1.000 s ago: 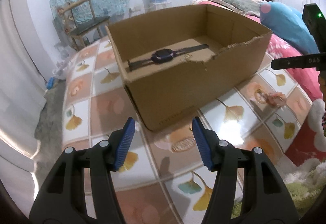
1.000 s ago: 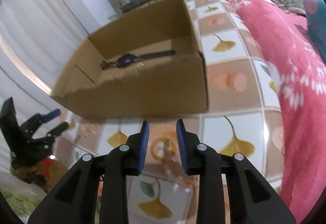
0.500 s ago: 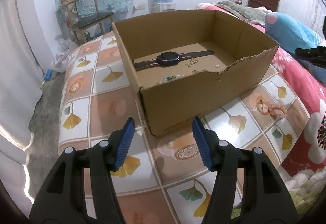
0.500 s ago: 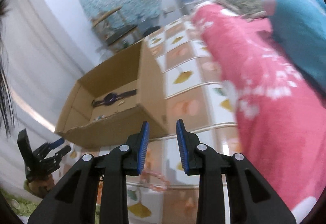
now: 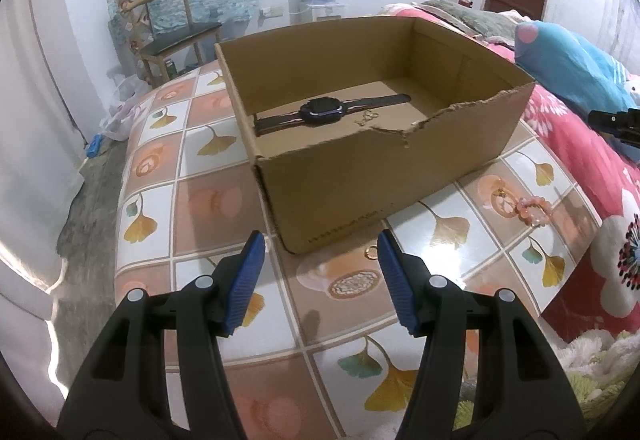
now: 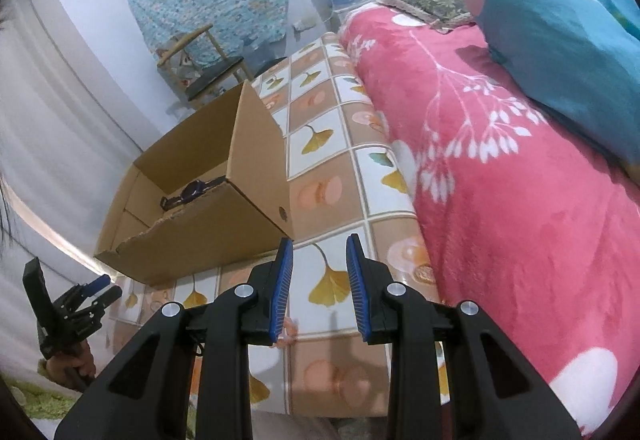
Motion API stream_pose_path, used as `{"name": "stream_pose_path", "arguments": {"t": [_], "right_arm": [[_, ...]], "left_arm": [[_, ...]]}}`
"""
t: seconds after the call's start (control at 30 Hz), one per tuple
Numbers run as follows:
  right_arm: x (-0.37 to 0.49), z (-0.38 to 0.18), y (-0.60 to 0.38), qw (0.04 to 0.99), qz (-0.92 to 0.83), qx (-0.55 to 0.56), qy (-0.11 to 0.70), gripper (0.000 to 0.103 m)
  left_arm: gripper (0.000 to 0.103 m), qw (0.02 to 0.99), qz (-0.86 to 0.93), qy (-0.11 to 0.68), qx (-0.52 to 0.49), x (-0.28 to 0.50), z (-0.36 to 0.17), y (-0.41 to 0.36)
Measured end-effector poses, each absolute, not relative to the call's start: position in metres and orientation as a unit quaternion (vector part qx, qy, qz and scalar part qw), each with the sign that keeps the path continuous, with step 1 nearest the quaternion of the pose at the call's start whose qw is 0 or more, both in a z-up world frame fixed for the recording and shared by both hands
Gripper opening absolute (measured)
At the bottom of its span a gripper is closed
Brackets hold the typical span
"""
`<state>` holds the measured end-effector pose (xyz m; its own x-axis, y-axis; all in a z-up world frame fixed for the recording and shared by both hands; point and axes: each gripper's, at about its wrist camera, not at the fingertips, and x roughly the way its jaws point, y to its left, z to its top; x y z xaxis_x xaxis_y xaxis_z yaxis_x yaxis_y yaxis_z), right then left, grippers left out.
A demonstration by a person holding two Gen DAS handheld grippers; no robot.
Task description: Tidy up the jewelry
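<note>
Hovering over the tiled table (image 5: 208, 208), the left tool (image 5: 320, 280) stands released and empty. Just ahead, near the cardboard box (image 5: 360, 192), lie a small gold ring (image 5: 372, 251) and, nearer the fingers, a flat beaded oval piece (image 5: 354, 283); both are tiny and flat on a glossy surface, so I judge a pinch could skid them away or slip off. Inside the box rest a watch (image 5: 320, 111) and a small gold trinket (image 5: 368, 117). Further right, a pink bead bracelet (image 5: 534, 210) sits near the table edge beside the pink blanket (image 6: 520, 180) and could be knocked off. The right tool (image 6: 319, 280), jaws narrowly apart and empty, hangs above the bracelet, whose beads just peek beside its left finger.
</note>
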<state>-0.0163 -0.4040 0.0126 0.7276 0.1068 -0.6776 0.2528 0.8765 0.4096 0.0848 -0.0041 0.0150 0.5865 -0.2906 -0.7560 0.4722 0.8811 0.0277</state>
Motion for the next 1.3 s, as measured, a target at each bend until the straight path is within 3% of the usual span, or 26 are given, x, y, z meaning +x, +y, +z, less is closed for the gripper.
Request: {"name": "stream_pose_path", "arguments": {"t": [0.8,1.3], "right_arm": [[0.004,-0.074,-0.313,0.852,0.028,0.188,0.488,0.027],[-0.028,-0.055,-0.257,0.863,0.133,0.176,0.456,0.027]], "left_arm": [[0.056,0.88,-0.234,0.391,0.136,0.05,0.022,-0.023],[0.056,0.88,-0.231,0.392,0.134,0.034,0.022,-0.024]]}}
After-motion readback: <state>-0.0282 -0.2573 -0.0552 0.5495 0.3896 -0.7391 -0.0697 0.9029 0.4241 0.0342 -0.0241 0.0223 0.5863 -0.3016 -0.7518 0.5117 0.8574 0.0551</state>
